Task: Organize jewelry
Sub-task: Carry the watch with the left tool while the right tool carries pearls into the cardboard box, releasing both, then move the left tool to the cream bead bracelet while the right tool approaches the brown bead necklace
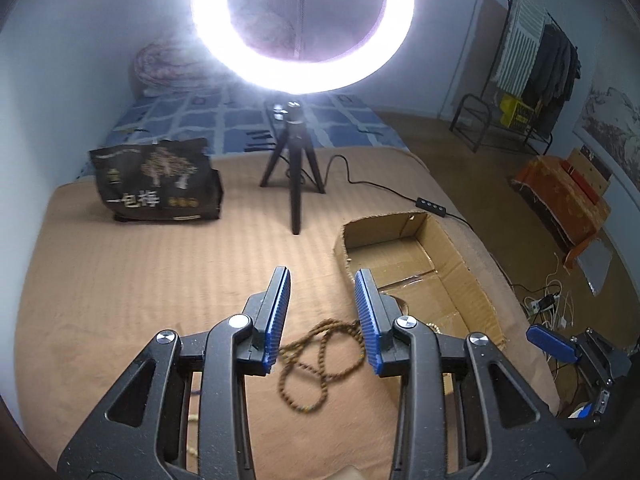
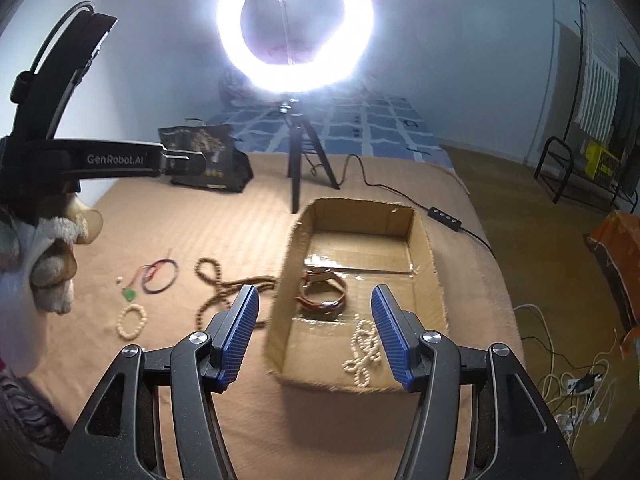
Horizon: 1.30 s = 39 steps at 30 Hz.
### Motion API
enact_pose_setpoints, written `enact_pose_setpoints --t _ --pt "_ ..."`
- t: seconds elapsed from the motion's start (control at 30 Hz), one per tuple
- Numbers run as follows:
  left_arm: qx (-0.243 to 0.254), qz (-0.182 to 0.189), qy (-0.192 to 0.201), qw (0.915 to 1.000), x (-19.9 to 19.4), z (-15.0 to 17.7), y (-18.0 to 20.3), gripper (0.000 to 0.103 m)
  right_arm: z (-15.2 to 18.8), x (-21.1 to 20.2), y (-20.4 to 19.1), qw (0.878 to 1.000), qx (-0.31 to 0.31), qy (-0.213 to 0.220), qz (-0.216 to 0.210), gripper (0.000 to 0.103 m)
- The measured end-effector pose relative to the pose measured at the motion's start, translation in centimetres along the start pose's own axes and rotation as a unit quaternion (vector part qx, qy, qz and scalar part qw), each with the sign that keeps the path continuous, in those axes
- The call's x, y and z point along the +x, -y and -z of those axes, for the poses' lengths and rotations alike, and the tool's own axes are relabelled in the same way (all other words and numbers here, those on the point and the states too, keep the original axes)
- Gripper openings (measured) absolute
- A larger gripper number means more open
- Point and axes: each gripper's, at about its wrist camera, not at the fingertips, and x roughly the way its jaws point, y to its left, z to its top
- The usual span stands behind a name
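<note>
Both tongs stood apart and empty over a half-sorted bed.

The left gripper point(image 1: 322, 280) hung above the brown bead string point(image 1: 308, 364), which lay looped beside the cardboard box point(image 2: 424, 240). A pinch on one strand could have dragged the loops or snagged the box wall. The right gripper point(image 2: 314, 300) hovered over the box, where a cream bead string point(image 2: 362, 350) and a leather band point(image 2: 324, 292) lay.

A lit ring light point(image 1: 302, 24) on a small black tripod point(image 1: 294, 160) stands on a tan striped bed cover point(image 1: 140, 272). Behind the tripod lies a blue checked blanket point(image 1: 224, 120), and beyond it pale blue walls point(image 1: 80, 40). Right of the tripod is brown floor point(image 1: 448, 148), a black metal rack point(image 1: 500, 124) hung with clothes, and an orange-draped stand point(image 1: 560, 196). White cables point(image 2: 568, 384) tangle on the floor nearer the camera.
</note>
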Motion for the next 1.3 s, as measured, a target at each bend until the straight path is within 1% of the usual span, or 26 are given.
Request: enact_pose_setpoints --t 0.1,0.17,0.27,0.4,0.47,0.5,0.53,0.6,0.67,0.73,0.87,1.0,1.17,1.3 --pt "-0.011 -0.001 0.015 0.9998 -2.3 0.5 -1.9 0.034 0.4 -1.0 -1.1 1.0 0.001 0.003 -0.006 0.059" --pt "-0.011 -0.014 0.024 0.9996 -3.8 1.0 -3.1 0.034 0.6 -1.6 -1.7 1.0 0.003 0.006 -0.01 0.059" --pt "-0.014 -0.029 0.021 0.9993 -5.6 1.8 -5.0 0.034 0.8 -2.1 -2.4 1.0 0.01 0.009 -0.017 0.059" --pt "-0.024 -0.05 0.022 0.9982 -8.1 2.7 -7.7 0.034 1.5 -2.5 -3.4 0.999 0.026 0.009 -0.039 0.06" --pt "-0.028 -0.055 0.02 0.9979 -9.5 3.0 -9.0 0.039 1.9 -2.5 -4.1 0.998 0.028 0.005 -0.049 0.06" --pt "-0.027 -0.058 0.022 0.9977 -10.3 3.2 -9.7 0.045 2.1 -2.7 -4.5 0.998 0.028 0.004 -0.053 0.06" --pt "-0.026 -0.062 0.027 0.9974 -10.9 3.3 -10.1 0.047 2.3 -2.7 -5.0 0.998 0.025 0.003 -0.057 0.061" --pt "-0.019 -0.071 0.038 0.9966 -12.1 3.6 -10.9 0.047 2.7 -2.8 -6.1 0.998 0.015 0.002 -0.06 0.068" --pt "-0.017 -0.077 0.038 0.9961 -12.8 4.0 -11.9 0.047 3.1 -2.8 -7.2 0.998 0.002 0.002 -0.06 0.069" --pt "-0.019 -0.075 0.035 0.9964 -13.1 4.7 -13.0 0.047 3.4 -2.5 -8.1 0.998 -0.009 -0.004 -0.059 0.069" --pt "-0.015 -0.06 0.022 0.9979 -12.5 6.7 -14.7 0.047 3.5 -0.9 -9.4 0.998 -0.014 -0.015 -0.053 0.069" --pt "-0.03 -0.033 0.003 0.999 -10.7 9.3 -16.5 0.047 3.6 1.3 -10.7 0.998 -0.024 -0.031 -0.047 0.07" --pt "-0.033 -0.008 -0.032 0.9989 -6.5 13.1 -17.5 0.047 3.5 5.3 -11.4 0.997 -0.029 -0.059 -0.034 0.07" --pt "-0.029 0.007 -0.058 0.9979 -3.0 15.8 -17.2 0.047 3.3 8.8 -11.1 0.997 0.0 -0.075 -0.035 0.07"
